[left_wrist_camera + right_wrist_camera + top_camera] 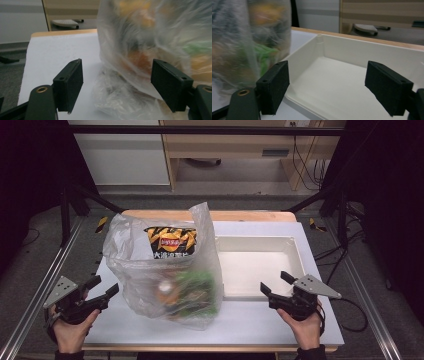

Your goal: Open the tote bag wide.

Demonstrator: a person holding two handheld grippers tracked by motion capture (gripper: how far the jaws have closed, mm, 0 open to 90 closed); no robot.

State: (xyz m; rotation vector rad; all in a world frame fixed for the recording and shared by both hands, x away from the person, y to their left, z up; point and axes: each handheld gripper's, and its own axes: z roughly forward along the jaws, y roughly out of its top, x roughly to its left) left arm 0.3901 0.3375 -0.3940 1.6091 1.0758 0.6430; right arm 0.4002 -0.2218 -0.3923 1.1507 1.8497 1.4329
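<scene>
Crinkling clear plastic bag (160, 270) (filmy, bulging) beside smooth white tray (295, 251)

Plastic bag (162, 270) on table (280, 320), tray (260, 265) just right of it, apparently touching, grippers flanking both.

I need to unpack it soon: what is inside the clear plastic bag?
Inside the plastic bag: a black-and-yellow chip packet at the top, a green packet and something orange-brown below. The crinkled plastic blurs anything else.
</scene>
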